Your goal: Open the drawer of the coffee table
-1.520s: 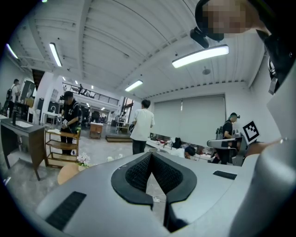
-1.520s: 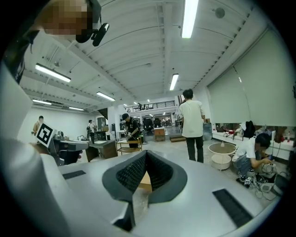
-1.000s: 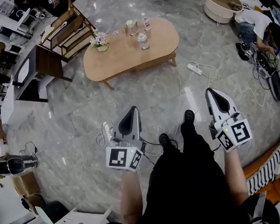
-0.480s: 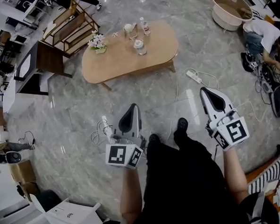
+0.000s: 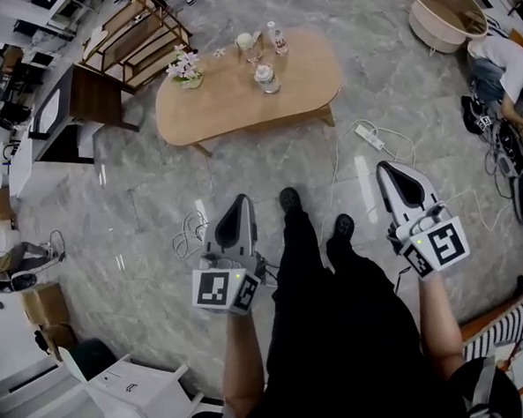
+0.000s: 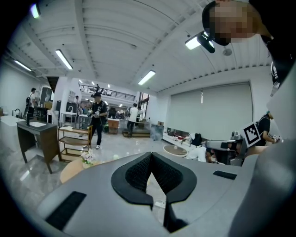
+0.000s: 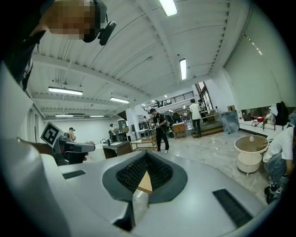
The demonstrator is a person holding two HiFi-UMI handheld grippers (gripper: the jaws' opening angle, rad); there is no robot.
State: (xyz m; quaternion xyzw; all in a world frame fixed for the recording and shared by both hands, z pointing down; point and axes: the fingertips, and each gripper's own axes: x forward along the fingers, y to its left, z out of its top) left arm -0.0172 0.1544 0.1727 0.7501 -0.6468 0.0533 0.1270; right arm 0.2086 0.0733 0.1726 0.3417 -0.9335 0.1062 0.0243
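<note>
Left hand-held gripper point(image 5: 240, 201) & right hand-held gripper point(image 5: 384, 169): the 2 are closed, nothing between jaws, probably just carried forward since the counter point(image 5: 242, 96) stands well ahead; drawer not visible.

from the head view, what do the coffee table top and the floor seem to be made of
Coffee table: probably light wood or veneer, matte; warm tan, even tone, little glare. Floor: likely polished marble or marble-look tile; grey with pale veins, straight seams and soft reflections.
</note>
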